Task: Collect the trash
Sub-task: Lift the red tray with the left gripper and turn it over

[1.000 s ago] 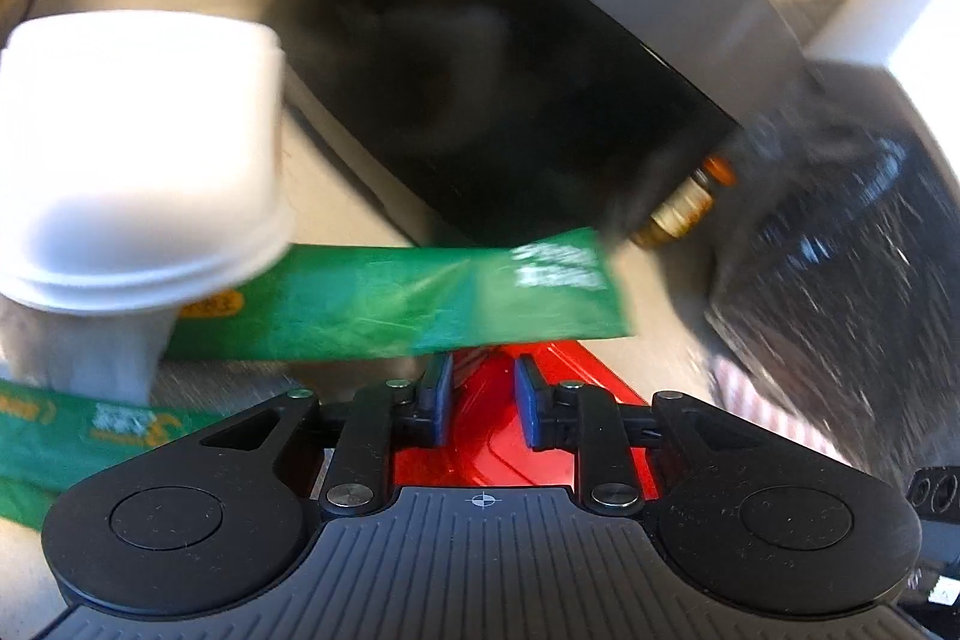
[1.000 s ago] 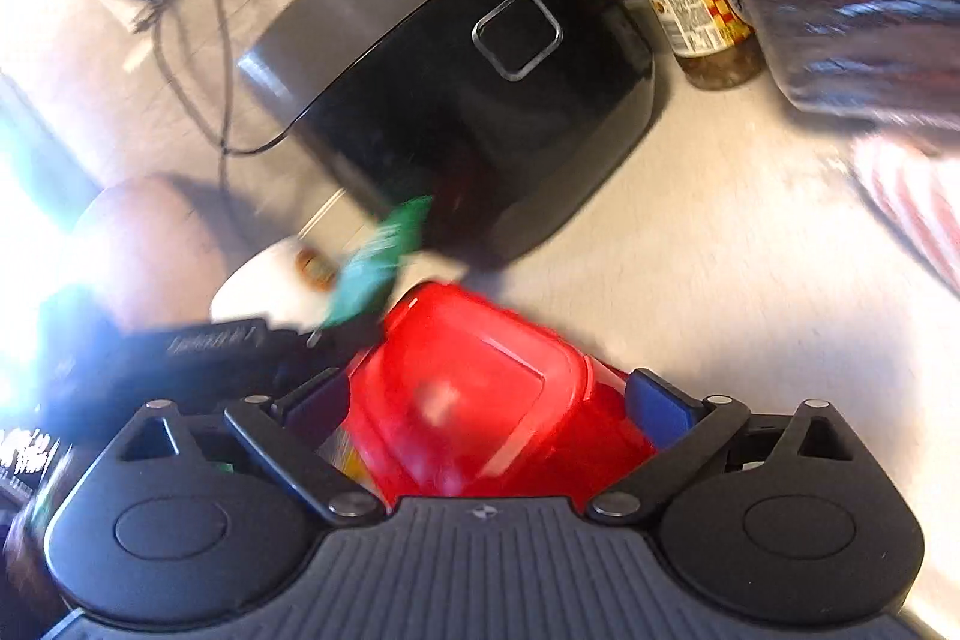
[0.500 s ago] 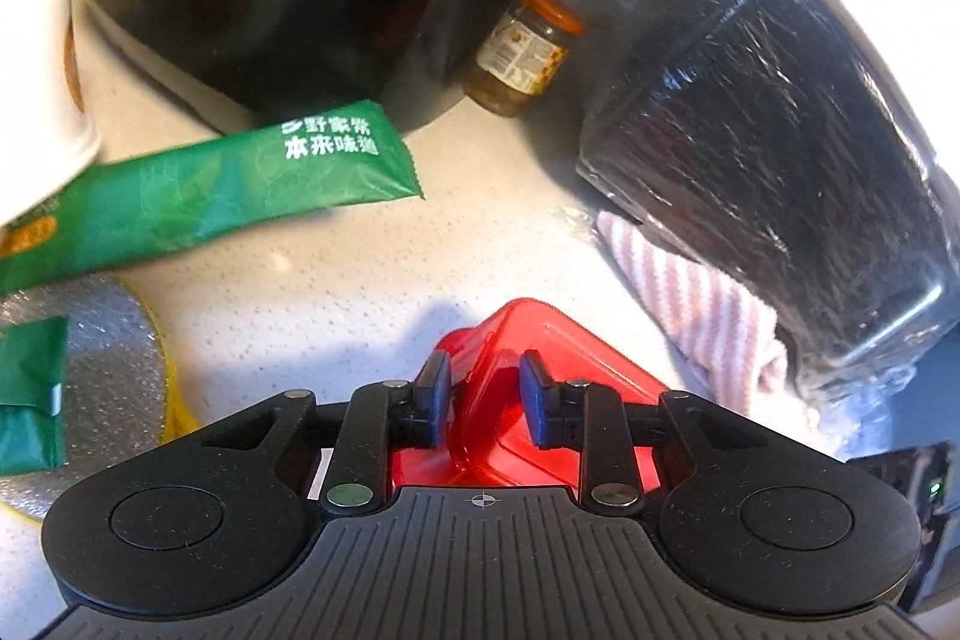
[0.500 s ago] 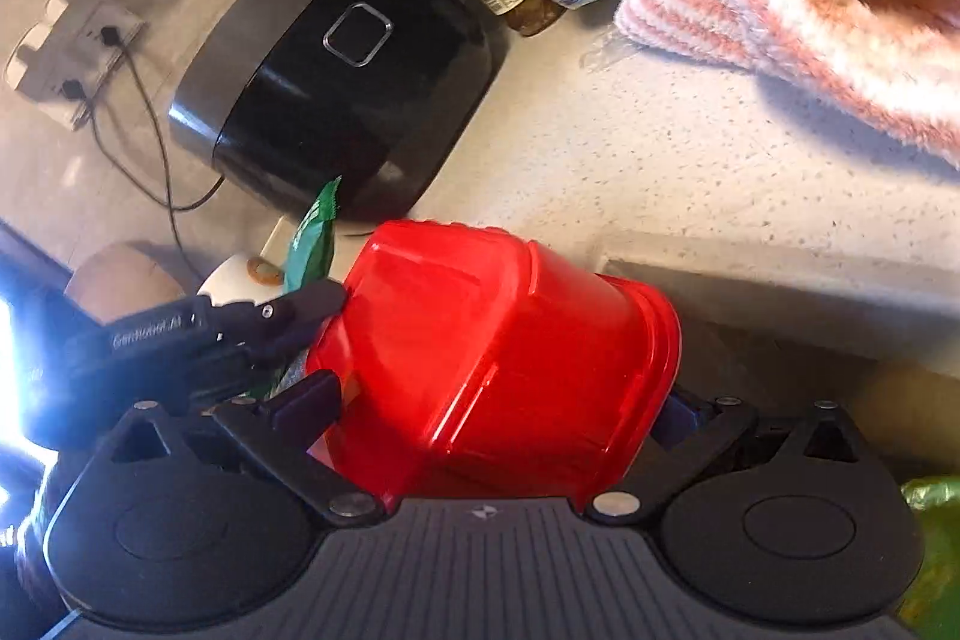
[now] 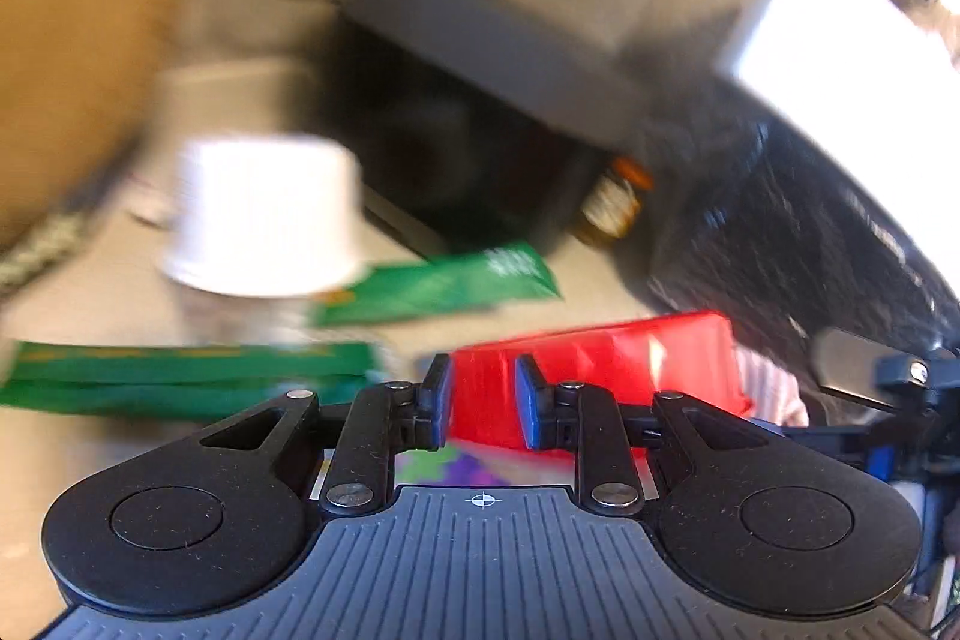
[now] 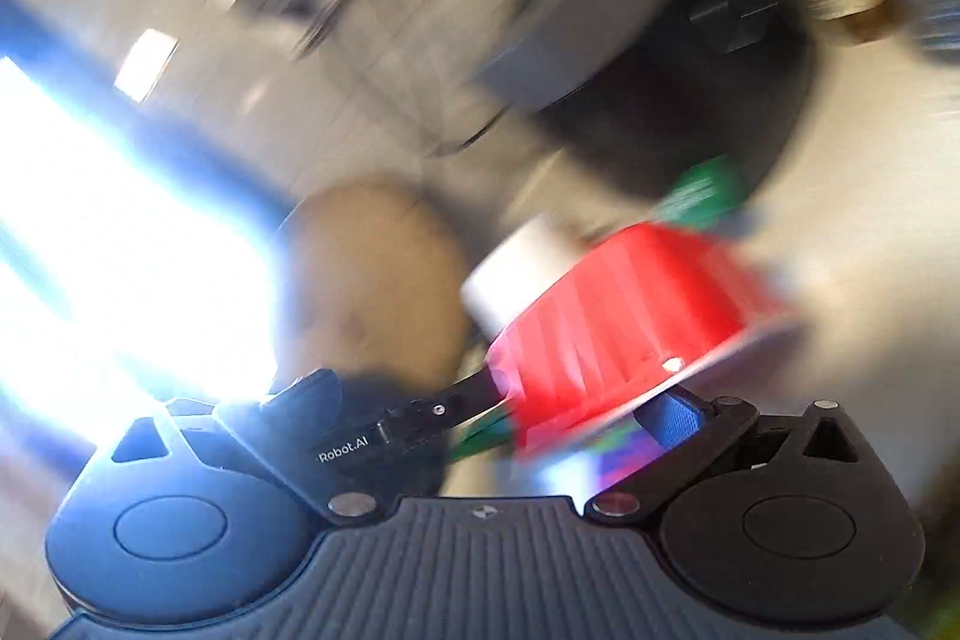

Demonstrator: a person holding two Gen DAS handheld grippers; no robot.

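A red plastic tub (image 6: 624, 310) hangs tilted above the counter, with my right gripper (image 6: 576, 400) shut on it across its width. One blue pad (image 6: 678, 412) shows under the rim. My left gripper (image 5: 483, 400) comes in from the tub's left side. Its jaws are closing, and the red tub (image 5: 600, 370) fills the narrow gap between them. Something multicoloured (image 5: 438, 466) shows just below the jaws, too blurred to name. Loose trash lies on the counter: a white cup (image 5: 264, 214) upside down and two green wrappers (image 5: 438, 286) (image 5: 180, 376).
A black appliance (image 5: 468, 148) stands at the back, with a brown jar (image 5: 612, 202) beside it. A black foil bag (image 5: 810, 232) and a pink striped cloth (image 5: 774, 388) are on the right. A brown rounded object (image 6: 372, 268) sits left of the tub, under strong window glare.
Both views have swung from looking down at the counter and cloth back towards the appliance, cup and wrappers. The red tub has kept its place in both grippers.
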